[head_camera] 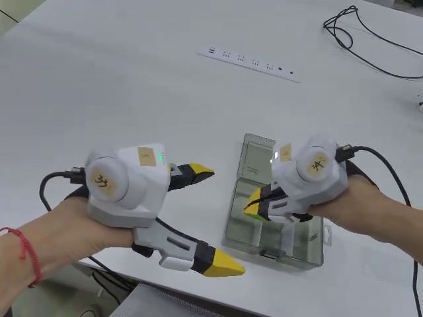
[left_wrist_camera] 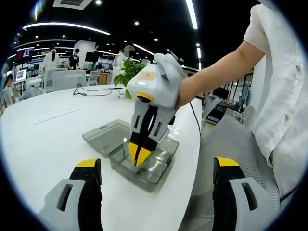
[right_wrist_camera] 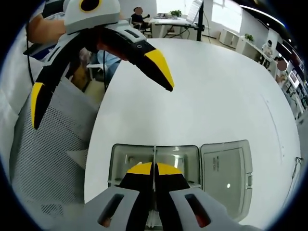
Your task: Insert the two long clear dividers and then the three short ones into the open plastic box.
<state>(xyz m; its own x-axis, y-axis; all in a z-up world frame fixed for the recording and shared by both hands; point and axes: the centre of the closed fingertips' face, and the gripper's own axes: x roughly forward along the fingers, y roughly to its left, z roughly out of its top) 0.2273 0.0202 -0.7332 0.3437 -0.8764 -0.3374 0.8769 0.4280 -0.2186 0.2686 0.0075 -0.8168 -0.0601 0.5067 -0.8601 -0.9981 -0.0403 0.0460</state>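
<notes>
The open plastic box (head_camera: 236, 221) lies near the front edge of the white table (head_camera: 132, 79), with its lid (head_camera: 258, 158) folded flat on the far side. A thin clear divider (right_wrist_camera: 154, 156) stands on edge over the inside of the box; if it is long or short, I cannot tell. My right gripper (head_camera: 252, 205) pinches it from above with the jaws pressed together, I think to bring it down straight. My left gripper (head_camera: 213, 219) hovers beside the box, jaws spread wide and holding nothing, probably to leave room.
</notes>
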